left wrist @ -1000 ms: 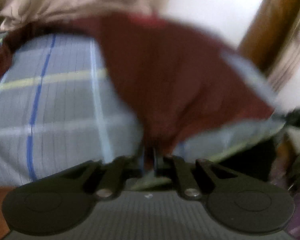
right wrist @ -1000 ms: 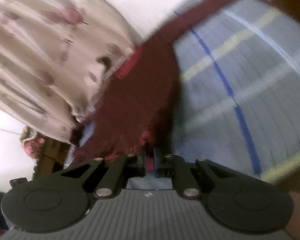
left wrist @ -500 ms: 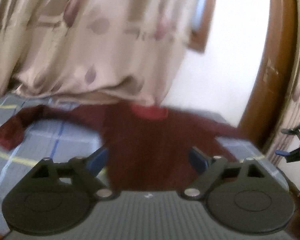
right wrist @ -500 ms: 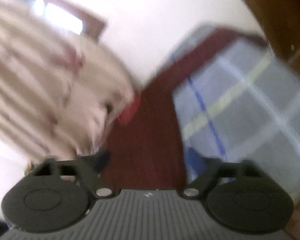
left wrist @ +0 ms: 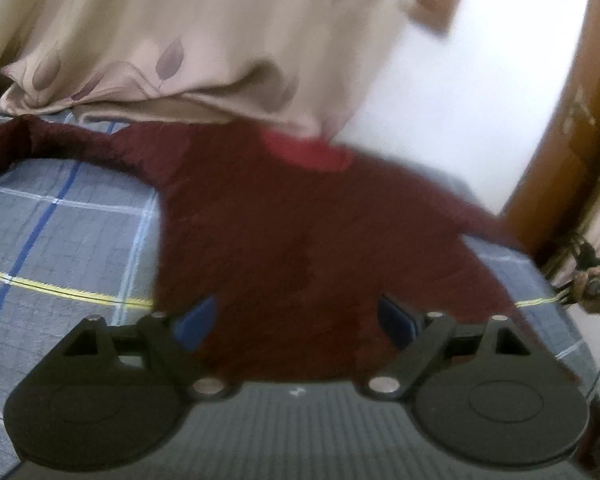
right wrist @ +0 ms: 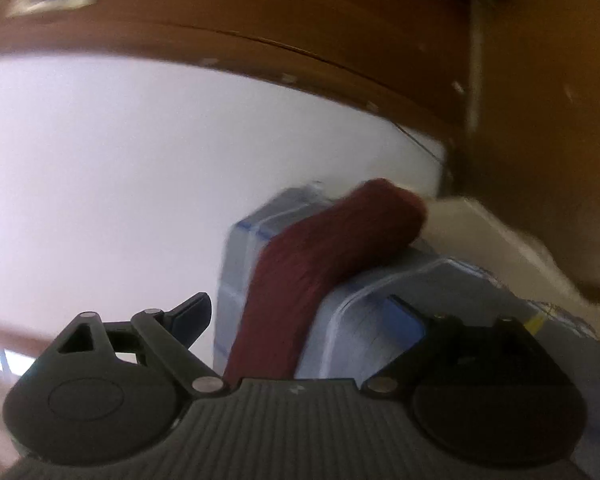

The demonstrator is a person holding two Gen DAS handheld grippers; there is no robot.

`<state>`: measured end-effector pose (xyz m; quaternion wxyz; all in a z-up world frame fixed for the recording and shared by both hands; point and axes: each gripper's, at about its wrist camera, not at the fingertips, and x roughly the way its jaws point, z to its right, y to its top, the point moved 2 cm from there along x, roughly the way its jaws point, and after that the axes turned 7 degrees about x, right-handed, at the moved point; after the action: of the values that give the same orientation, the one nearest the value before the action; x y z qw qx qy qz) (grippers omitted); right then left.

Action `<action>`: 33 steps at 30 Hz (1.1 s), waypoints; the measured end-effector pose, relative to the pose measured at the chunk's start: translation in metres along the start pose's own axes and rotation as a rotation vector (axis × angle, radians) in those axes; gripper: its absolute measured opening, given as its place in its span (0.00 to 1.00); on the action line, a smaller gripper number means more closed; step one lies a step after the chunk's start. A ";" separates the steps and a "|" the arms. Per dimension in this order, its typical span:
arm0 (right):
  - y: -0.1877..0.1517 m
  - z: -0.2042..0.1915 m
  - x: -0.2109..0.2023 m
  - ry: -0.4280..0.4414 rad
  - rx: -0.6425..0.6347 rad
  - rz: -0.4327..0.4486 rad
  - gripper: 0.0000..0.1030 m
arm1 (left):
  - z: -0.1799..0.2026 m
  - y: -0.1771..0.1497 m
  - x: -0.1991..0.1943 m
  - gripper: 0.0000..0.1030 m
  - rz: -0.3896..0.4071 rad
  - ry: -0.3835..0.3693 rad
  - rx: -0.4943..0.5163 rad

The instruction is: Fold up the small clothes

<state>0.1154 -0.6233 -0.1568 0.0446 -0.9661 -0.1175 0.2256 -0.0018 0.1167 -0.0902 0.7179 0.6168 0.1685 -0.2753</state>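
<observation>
A dark maroon sweater (left wrist: 300, 232) with a red collar (left wrist: 312, 152) lies spread flat on a grey-blue checked bedsheet (left wrist: 60, 248), its left sleeve (left wrist: 60, 144) stretched out to the left. My left gripper (left wrist: 296, 320) is open and empty, held above the sweater's lower hem. In the right wrist view, the other maroon sleeve (right wrist: 324, 252) runs over the bed's corner (right wrist: 380, 308). My right gripper (right wrist: 300, 316) is open, with the sleeve lying between its fingers, not held.
A beige leaf-print curtain (left wrist: 180, 40) hangs down to the bed behind the sweater. A white wall (left wrist: 480, 100) and a brown wooden door frame (left wrist: 572, 120) stand to the right. The door frame (right wrist: 340, 32) fills the top of the right wrist view.
Both grippers were shut on the sweater a second ago, then opened and let it drop flat. The right gripper has swung toward the sleeve at the bed's corner.
</observation>
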 end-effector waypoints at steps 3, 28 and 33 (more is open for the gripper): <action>0.014 0.015 0.031 -0.050 0.081 -0.052 0.89 | -0.006 -0.001 0.004 0.86 -0.036 0.041 -0.003; -0.140 -0.188 0.064 0.316 -0.598 -0.082 0.16 | -0.002 0.040 -0.030 0.86 0.091 0.097 0.061; -0.247 -0.204 0.108 0.365 -0.670 -0.255 0.15 | -0.006 0.037 -0.032 0.86 0.096 0.084 0.053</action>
<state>0.2491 -0.3637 0.0141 -0.2251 -0.9289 -0.2939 -0.0077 -0.0044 0.1321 -0.0429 0.7059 0.6541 0.1614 -0.2189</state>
